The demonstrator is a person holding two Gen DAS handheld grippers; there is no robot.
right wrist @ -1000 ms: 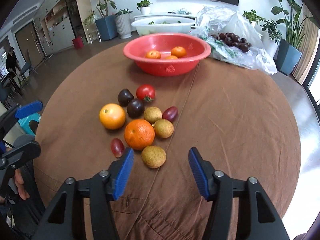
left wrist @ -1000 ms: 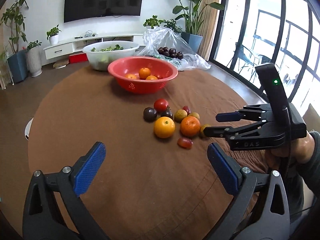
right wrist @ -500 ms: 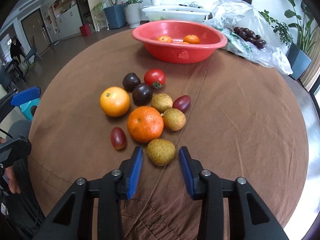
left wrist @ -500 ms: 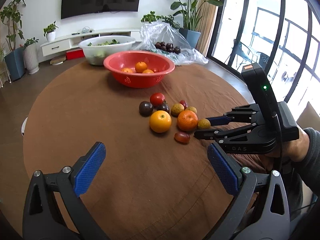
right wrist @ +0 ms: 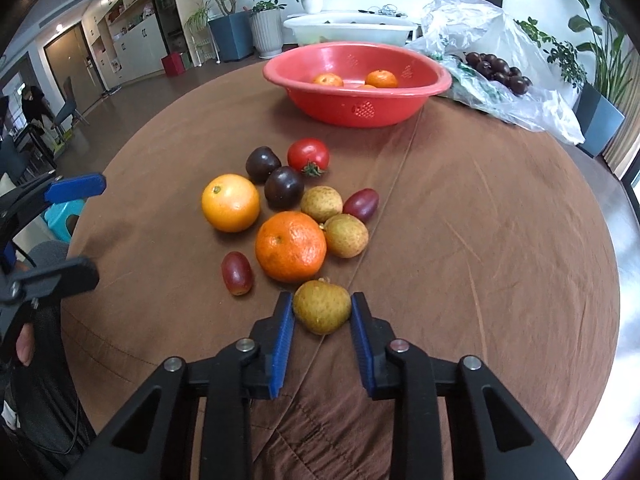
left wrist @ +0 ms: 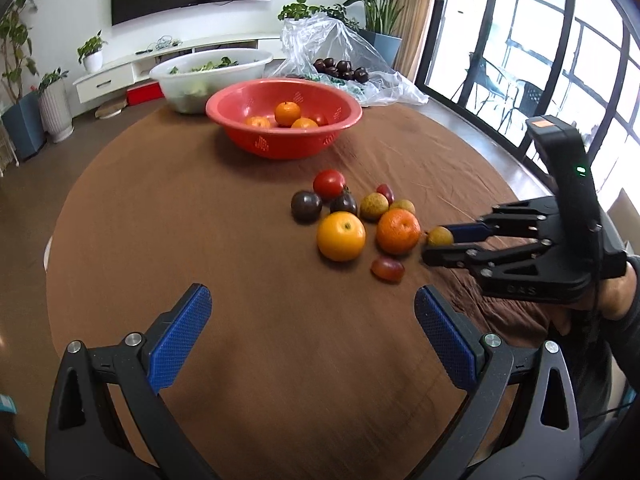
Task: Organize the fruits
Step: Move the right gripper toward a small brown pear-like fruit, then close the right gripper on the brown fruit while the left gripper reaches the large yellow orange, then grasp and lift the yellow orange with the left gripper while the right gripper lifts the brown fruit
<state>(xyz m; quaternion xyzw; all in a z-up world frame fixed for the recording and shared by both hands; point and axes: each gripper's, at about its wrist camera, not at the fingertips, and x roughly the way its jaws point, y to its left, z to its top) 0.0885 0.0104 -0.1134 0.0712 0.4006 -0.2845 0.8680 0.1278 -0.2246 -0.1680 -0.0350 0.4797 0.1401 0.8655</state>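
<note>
Loose fruit lies on the brown tablecloth: a yellow-orange orange (right wrist: 230,208), a tangerine (right wrist: 291,246), a red tomato (right wrist: 308,155), dark plums (right wrist: 284,187) and small red ones (right wrist: 237,273). Nearest me, a small brownish-yellow fruit (right wrist: 322,307) sits between the blue pads of my right gripper (right wrist: 322,312). Its jaws are closing and both pads touch the fruit. From the left wrist that fruit (left wrist: 439,236) shows at the right gripper's (left wrist: 436,242) tips. My left gripper (left wrist: 312,300) hangs open and empty over bare cloth. The red bowl (right wrist: 360,108) behind holds three tangerines.
A white bowl of greens (left wrist: 208,76) and a clear plastic bag with dark plums (left wrist: 340,68) stand behind the red bowl (left wrist: 280,140). The round table's edge curves close on both sides. A person's hand (left wrist: 616,296) holds the right gripper.
The right gripper's jaws came together from wide apart onto the small brownish-yellow fruit. The left gripper drifted a little over the table and stayed open.
</note>
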